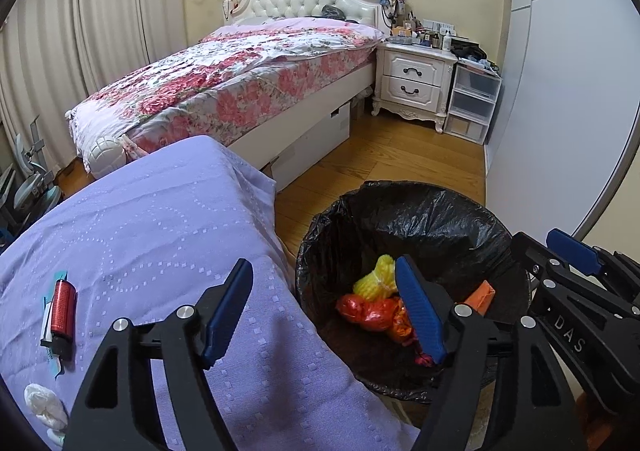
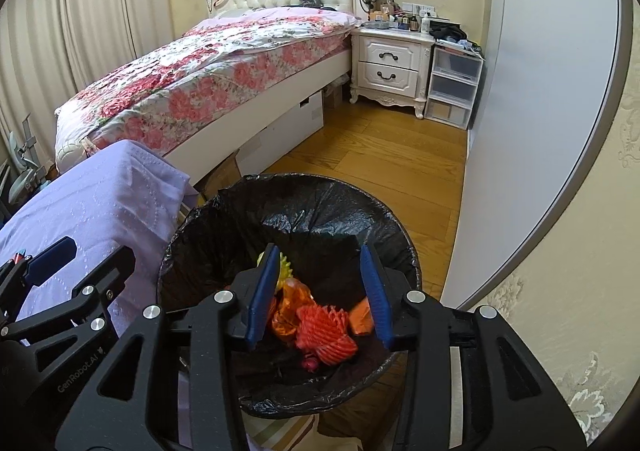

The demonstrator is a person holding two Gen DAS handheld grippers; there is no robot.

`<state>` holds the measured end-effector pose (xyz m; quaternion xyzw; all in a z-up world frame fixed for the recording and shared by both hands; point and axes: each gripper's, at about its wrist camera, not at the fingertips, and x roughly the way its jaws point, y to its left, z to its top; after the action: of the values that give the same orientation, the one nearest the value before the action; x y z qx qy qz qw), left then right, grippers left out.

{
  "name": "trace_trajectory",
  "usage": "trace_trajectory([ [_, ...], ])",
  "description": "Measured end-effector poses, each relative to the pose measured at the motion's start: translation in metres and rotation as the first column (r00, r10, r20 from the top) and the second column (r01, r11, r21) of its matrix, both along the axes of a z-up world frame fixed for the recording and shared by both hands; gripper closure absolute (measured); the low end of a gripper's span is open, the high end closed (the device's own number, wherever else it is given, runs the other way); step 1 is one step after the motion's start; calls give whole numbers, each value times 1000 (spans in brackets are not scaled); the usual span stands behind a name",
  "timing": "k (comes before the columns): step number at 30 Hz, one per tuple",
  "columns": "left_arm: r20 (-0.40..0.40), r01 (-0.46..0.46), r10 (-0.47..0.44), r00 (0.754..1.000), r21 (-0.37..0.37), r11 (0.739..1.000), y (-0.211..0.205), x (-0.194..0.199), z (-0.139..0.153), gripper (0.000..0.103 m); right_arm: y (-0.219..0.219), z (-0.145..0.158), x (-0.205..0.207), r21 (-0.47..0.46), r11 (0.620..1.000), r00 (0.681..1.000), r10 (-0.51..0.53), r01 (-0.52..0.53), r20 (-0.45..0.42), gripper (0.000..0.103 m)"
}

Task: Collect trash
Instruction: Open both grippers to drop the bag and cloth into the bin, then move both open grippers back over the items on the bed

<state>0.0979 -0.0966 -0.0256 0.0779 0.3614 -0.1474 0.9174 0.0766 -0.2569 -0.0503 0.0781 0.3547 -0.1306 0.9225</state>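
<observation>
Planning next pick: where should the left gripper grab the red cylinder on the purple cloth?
Grip the red cylinder across its ribbed middle, coming from above. It lies flat on the purple cloth, long axis running away from the camera, so the left gripper, now open, should close across its narrow width.

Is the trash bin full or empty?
Neither: the trash bin is partly filled. A red net, a yellow net and orange wrappers lie at the bottom, with bare black liner above.

Lilac-covered table [image 1: 160, 219]: red spool [image 1: 63, 314], white wad [image 1: 44, 405].
</observation>
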Motion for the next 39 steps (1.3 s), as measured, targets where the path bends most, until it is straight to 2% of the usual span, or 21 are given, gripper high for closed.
trace_trajectory([
  [4,-5,-7,7,1000,-6,1000,4,-2,2,30,-1,3,-3,1,1000,1000,-13,13,10,54],
  [12,-4,-43,43,999,-10,999,28,-14,9,30,6,3,-11,3,1000,1000,1,-1,8,48],
  [20,-14,-111,111,994,-16,994,63,-31,12,30,25,-4,-23,7,999,999,41,-41,-18,47],
  [28,-9,-181,181,983,-13,983,104,-52,17,30,61,0,-32,11,992,992,125,-125,-14,47],
  [39,-2,-311,311,950,-10,950,175,-78,19,30,120,9,-39,7,965,965,263,-263,-6,46],
])
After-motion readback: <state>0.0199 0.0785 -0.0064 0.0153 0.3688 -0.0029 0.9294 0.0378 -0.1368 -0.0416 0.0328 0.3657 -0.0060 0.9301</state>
